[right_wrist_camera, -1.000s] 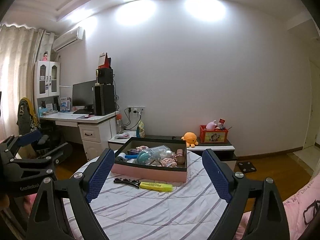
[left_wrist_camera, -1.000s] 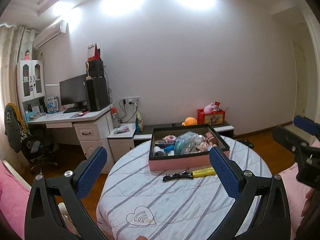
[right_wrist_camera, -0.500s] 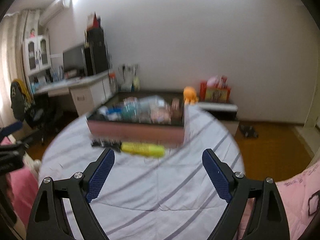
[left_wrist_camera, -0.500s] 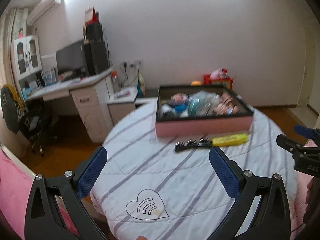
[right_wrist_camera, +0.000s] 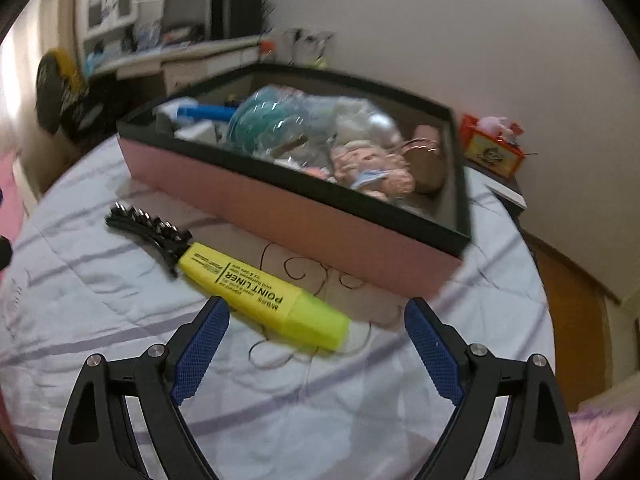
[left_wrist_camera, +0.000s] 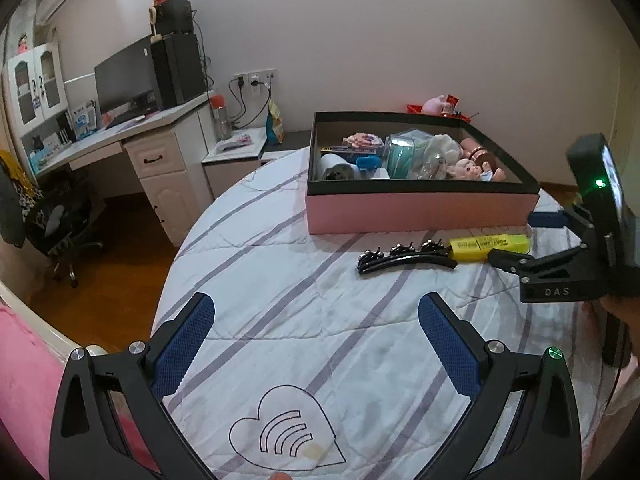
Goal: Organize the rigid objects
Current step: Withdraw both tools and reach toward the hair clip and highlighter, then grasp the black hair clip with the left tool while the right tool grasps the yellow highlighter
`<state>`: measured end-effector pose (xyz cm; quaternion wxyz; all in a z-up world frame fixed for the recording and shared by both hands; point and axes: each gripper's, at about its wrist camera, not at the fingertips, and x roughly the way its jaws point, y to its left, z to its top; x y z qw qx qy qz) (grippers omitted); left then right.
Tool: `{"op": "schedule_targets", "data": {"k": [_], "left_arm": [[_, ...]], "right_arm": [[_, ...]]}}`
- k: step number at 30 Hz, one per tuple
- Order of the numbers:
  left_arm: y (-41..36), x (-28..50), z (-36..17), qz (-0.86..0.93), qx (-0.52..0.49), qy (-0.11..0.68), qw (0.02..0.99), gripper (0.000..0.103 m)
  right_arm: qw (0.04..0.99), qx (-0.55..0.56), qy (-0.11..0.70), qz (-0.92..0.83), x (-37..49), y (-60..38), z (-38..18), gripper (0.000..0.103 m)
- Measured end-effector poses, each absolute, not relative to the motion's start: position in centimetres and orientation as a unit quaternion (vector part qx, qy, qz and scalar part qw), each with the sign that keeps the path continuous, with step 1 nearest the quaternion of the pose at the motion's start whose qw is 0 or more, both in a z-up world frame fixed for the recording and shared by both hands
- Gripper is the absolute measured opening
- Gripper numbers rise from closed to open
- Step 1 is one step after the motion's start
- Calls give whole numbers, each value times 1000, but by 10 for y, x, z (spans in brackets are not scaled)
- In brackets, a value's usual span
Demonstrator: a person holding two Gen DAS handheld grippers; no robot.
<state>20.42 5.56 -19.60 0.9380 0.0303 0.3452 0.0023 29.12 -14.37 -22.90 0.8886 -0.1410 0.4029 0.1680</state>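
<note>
While the pink box [left_wrist_camera: 420,212] already held a jumble of small things — a clear jar [left_wrist_camera: 404,156], a little doll [right_wrist_camera: 376,168], a blue piece [right_wrist_camera: 208,112] — two items lay outside it on the striped cloth [left_wrist_camera: 280,320], so the tidying looked partly done, with those two left to go in.

The right gripper [right_wrist_camera: 316,320] hung low over the yellow highlighter [right_wrist_camera: 260,292], jaws spread wide and holding nothing; the pen lay just ahead of it and slantwise, its cap end between the two blue pads [right_wrist_camera: 200,344], not yet touched as far as I could tell. Beyond the pen's far end, to the gripper's left, the black hair clip [right_wrist_camera: 148,228] lay touching or very nearly touching it — too blurred to say which. A grab there risked nudging the clip.

The left gripper [left_wrist_camera: 316,320] waited well back, equally wide open and empty, with the clip and highlighter ahead of it and off to its right, and the box beyond them. Further off stood a desk [left_wrist_camera: 120,136] with a monitor [left_wrist_camera: 124,76]. The box's near wall rose straight behind the pen, so I reckoned a lift up and over would be needed.
</note>
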Motion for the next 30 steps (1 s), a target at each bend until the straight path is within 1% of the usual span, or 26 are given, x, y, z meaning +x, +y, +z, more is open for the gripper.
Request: {"op": "schedule_targets", "data": {"k": [3,5,6,8,9,10,13,16,22,28,30], "left_arm": [[53,206,-198,-3,32,349,936,103],[50,209,-199,-8,30,357,934,103],[47,211,-201,-11,28,361,932,103],[42,212,-202,-16,26,365,930,103],[37,213,-202,-25,24,368,929,103],[34,215,-203,-30,22,370,928,103],[19,220,-207,-40,21,379,924,103],[5,230,-211,-46,14,389,920,103],[-15,269,-222,-4,-16,420,907,103],[-23,317,-246,60,-43,465,882,103],[-22,326,-252,88,-46,466,879,103]], "right_arm": [[877,-176,405,187,295,-134,-232,91],[872,-178,410,198,295,-132,-234,92],[872,-173,411,203,295,-132,-234,90],[871,-159,412,217,289,-135,-234,74],[870,-149,410,227,286,-136,-233,56],[872,-149,407,229,283,-135,-233,40],[873,-143,407,227,269,-139,-232,32],[879,-113,411,216,253,-155,-231,28],[896,-62,412,152,232,-206,-229,28],[897,-35,410,159,227,-229,-231,28],[897,-35,411,161,228,-228,-231,28]]}}
